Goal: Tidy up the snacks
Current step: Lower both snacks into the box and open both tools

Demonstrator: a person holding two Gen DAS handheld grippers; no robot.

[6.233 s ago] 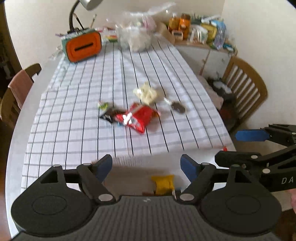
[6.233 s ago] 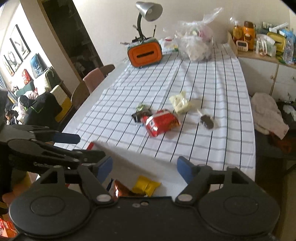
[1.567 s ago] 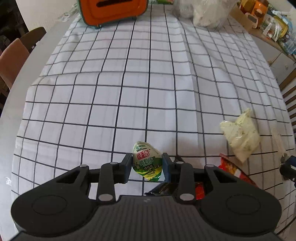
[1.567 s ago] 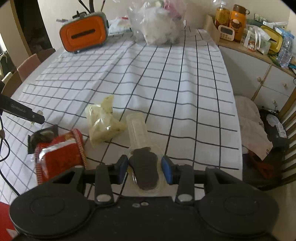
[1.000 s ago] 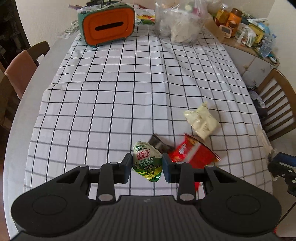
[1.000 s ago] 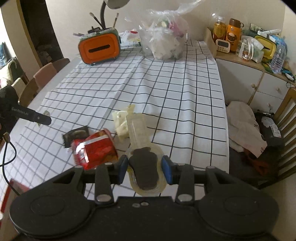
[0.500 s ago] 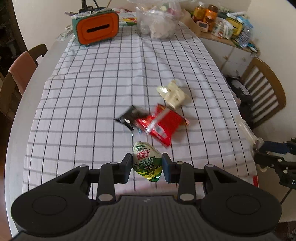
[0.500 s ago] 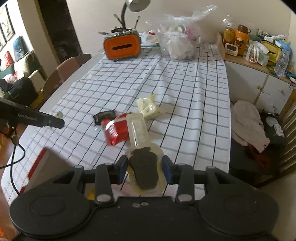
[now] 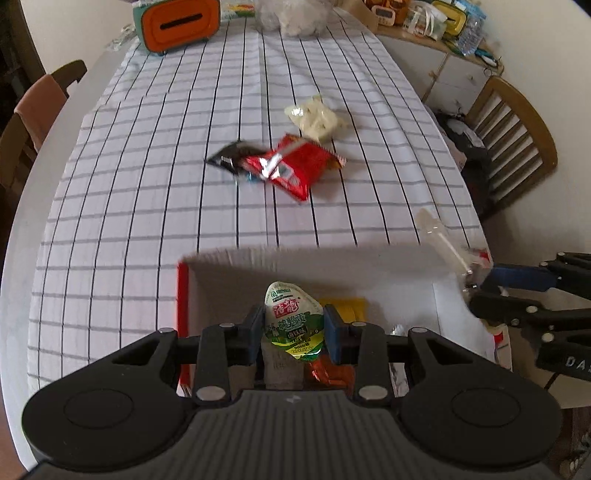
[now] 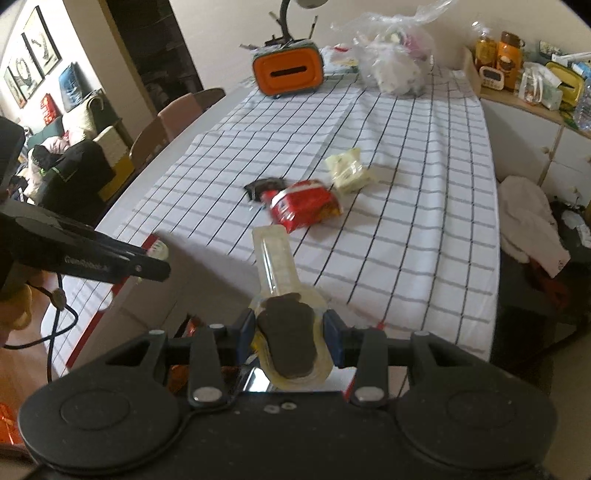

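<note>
Holding two snacks at once, I have my left gripper (image 9: 294, 329) clamped on a small green egg-shaped packet (image 9: 294, 321), its narrow end up and away from the camera and its long axis running along the fingers. It hangs over the open white box (image 9: 388, 269) at the near edge of the table (image 9: 14, 236), above a yellow packet (image 9: 345, 308) and an orange wrapper (image 9: 327, 371) that lie inside; most of the box's contents sit behind the gripper body, so I cannot make them out.

My right gripper (image 10: 290, 334) is clenched on a clear sleeve with a dark brown snack (image 10: 290, 332). The dark part sits between the pads and the empty clear tail points straight away from me toward the table's middle; the lower end is cut off by the gripper housing. It too hangs over the box's near side.

On the checked tablecloth (image 9: 147, 166) lie a red packet (image 9: 291, 166), a black packet (image 9: 229, 157) touching its left end and blurred, and a pale yellowish packet (image 9: 317, 120) just beyond. An orange box with a slot (image 9: 176, 22) and a clear plastic bag (image 10: 395, 62) stand at the far end. From the right camera, the left gripper's arm hides the box's left corner.
</note>
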